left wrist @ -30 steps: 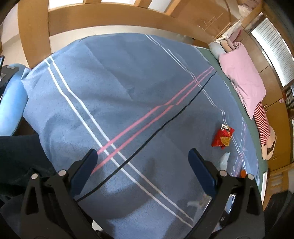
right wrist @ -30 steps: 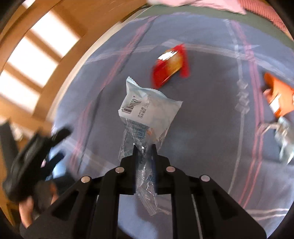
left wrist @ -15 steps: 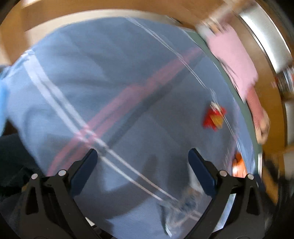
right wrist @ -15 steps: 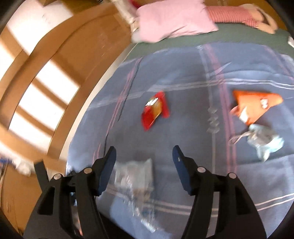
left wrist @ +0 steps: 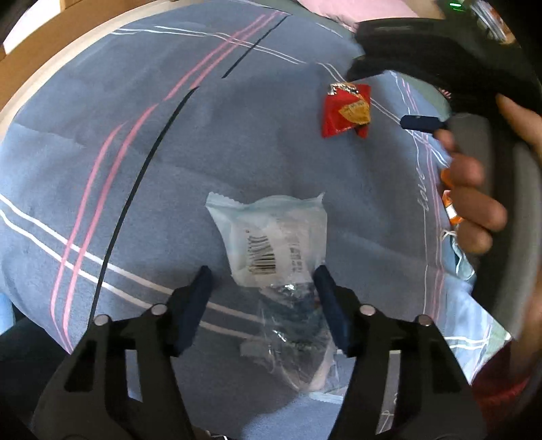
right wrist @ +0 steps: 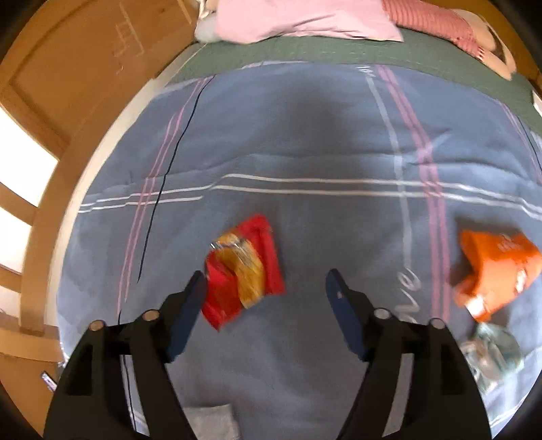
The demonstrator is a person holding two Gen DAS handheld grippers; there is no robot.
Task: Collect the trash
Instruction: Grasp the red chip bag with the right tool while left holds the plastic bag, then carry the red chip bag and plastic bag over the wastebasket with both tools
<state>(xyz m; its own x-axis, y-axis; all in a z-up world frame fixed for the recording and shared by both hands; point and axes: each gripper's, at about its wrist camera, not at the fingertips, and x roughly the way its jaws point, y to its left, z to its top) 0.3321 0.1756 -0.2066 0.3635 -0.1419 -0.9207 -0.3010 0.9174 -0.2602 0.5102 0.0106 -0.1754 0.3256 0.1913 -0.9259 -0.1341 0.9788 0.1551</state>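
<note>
A clear plastic wrapper (left wrist: 271, 243) with a barcode lies on the blue striped blanket (left wrist: 169, 169). My left gripper (left wrist: 262, 291) points down over it, one finger on each side. Its jaws are closing, and the pads do not press the wrapper. A red snack wrapper (right wrist: 244, 270) lies farther along the blanket, between the fingers of my right gripper (right wrist: 266, 287) and nearer the left finger. Those jaws are opening and hold nothing. The left wrist view shows the same red wrapper (left wrist: 345, 108), with a hand (left wrist: 474, 189) carrying the right gripper beside it.
An orange wrapper (right wrist: 498, 267) and a crumpled clear wrapper (right wrist: 491, 352) lie on the blanket at the right. A pink pillow (right wrist: 305, 20) and a striped soft toy (right wrist: 440, 27) rest on the green sheet (right wrist: 237, 57) at the far end. Wooden panelling (right wrist: 67, 67) runs along the left.
The right gripper let the clear wrapper drop onto the blanket, opened, and moved over the red wrapper. The left gripper came over the clear wrapper and its jaws narrowed around it.
</note>
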